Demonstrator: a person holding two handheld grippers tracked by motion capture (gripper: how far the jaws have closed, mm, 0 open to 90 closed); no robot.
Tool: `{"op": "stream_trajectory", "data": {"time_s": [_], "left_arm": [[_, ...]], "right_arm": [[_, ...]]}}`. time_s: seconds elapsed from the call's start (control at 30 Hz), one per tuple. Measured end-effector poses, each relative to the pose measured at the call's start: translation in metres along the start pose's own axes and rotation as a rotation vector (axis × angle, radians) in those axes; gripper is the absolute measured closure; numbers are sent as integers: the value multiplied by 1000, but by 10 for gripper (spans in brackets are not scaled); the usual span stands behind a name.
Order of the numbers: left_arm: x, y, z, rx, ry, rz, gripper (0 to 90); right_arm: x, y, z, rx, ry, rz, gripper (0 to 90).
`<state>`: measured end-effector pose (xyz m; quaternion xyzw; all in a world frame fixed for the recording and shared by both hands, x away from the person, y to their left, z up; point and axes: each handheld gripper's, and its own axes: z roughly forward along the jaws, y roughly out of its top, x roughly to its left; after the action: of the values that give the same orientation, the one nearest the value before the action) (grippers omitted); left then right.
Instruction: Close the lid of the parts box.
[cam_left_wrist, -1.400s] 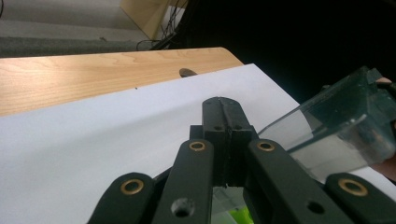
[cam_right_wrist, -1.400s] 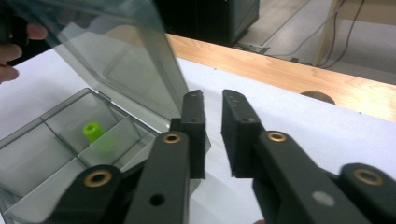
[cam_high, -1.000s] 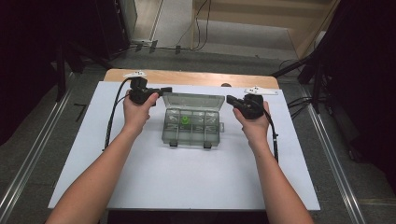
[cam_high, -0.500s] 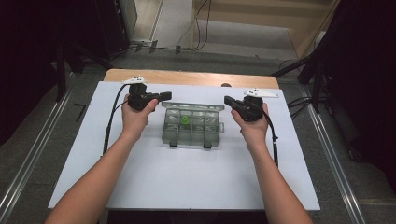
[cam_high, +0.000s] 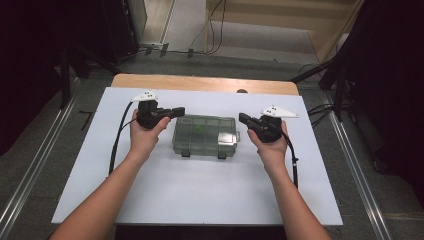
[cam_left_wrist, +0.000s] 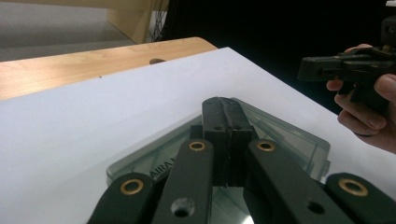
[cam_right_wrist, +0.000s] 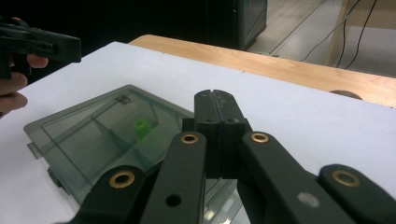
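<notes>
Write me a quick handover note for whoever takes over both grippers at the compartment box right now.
Left gripper: jaws shut, empty, above the far left corner of the compartment box.
Right gripper: jaws shut, empty, beside the box's right end.
Box: clear, dark-tinted, on the white table between both grippers, lid closed flat, two front latches toward the person. A small green piece sits in one inner compartment.
Done: lid is down.
Left: probably pressing both front latches; I cannot tell whether they are fastened.

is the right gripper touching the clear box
Apart: the high view shows white table between the right gripper and the clear box.
</notes>
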<state>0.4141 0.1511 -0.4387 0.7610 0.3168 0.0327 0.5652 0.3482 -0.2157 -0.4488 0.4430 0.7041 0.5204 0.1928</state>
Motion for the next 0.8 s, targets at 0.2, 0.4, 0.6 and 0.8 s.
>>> {"op": "stream_trajectory", "data": {"time_s": [0.2, 0.4, 0.6, 0.8], "left_arm": [[-12, -13, -2, 0, 16, 31, 886], [-20, -25, -8, -10, 33, 45, 884], [-27, -39, -13, -21, 39, 42, 887], [-30, -51, -16, -30, 72, 31, 886]], "right_arm": [[9, -12, -4, 4, 10, -26, 871], [17, -24, -6, 5, 14, -28, 871], [24, -33, -7, 2, 12, -48, 871], [30, -42, -7, 6, 26, -42, 871]]}}
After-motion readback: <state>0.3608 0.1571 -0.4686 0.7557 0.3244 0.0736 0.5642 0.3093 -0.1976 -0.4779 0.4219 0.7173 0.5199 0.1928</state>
